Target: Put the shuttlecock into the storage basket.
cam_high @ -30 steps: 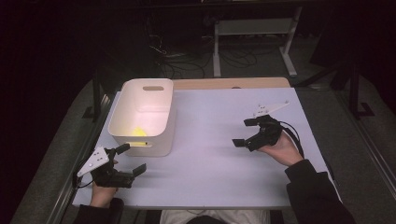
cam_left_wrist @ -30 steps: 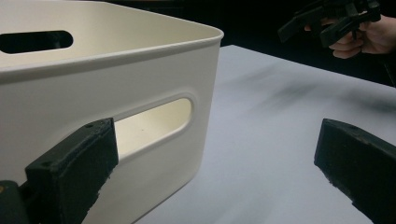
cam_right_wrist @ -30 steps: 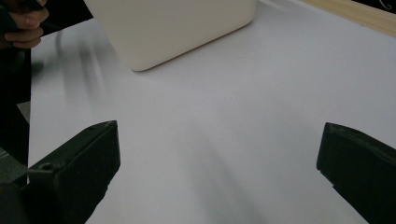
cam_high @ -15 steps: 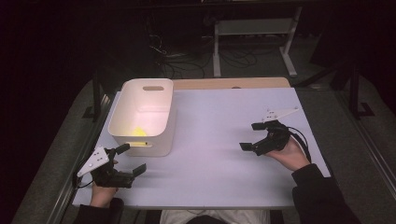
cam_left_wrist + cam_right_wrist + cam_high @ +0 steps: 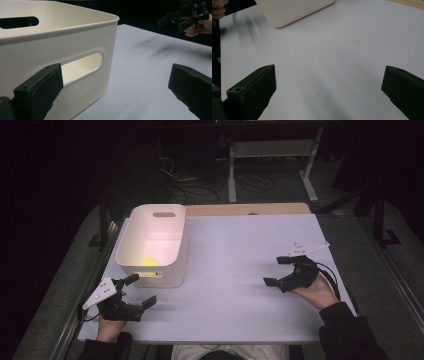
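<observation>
1. White storage bin [image 5: 170, 270] stands at the table's [image 5: 240, 250] left side, with something yellow [image 5: 148, 261] inside.
2. Left gripper [image 5: 139, 291], jaws spread and empty, sits just beside the bin's near wall, by its handle slot [image 5: 82, 66].
3. Right gripper [image 5: 278, 271], jaws apart and empty, hovers well apart at the table's right.

Right gripper [image 5: 329, 92]: jaws wide apart, nothing between them, just bare white table [image 5: 342, 50]. White bin [image 5: 292, 10] corner at top, well apart. Fingertips [image 5: 218, 7] at top-left edge.
</observation>
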`<state>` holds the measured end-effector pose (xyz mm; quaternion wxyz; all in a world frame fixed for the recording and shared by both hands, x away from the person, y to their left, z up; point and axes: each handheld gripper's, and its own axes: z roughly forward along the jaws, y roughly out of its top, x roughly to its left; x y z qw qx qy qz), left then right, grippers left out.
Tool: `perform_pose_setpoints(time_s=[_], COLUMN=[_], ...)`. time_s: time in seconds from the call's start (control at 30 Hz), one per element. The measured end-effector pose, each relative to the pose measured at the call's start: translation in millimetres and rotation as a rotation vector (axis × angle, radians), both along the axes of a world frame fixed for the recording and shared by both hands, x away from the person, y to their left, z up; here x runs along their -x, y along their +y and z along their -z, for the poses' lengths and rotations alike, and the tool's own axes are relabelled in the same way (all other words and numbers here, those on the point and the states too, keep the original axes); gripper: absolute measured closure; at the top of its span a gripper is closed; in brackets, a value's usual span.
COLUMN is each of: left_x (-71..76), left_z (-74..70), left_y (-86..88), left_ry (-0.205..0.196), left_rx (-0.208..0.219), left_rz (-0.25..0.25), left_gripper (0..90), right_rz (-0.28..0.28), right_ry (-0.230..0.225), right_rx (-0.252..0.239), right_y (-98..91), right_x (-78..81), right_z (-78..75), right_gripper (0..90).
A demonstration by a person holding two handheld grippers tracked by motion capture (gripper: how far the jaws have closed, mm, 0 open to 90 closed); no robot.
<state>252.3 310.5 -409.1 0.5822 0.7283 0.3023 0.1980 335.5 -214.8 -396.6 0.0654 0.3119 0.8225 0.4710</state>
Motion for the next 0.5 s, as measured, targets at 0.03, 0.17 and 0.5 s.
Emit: perform_pose_setpoints(time_s=[0.03,0.17,0.5], left_x=[0.1,0.1,0.1], left_z=[0.0,0.0,0.1], left_y=[-0.1,0.0,0.0], left_ry=[0.001,0.001,0.001], left_rx=[0.001,0.0,-0.001], left_rz=[-0.001,0.0,-0.003], left_gripper=[0.0,0.0,0.0], right_rz=[0.005,0.025,0.067], right_ry=[-0.002,-0.009,-0.025], right_rx=[-0.001,-0.001,0.003], right_y=[-2.0,-10.3,-24.6], right_x=[1.4,7.2,17.0], right_z=[1.0,5.8,13.2], right_gripper=[0.0,0.0,0.0])
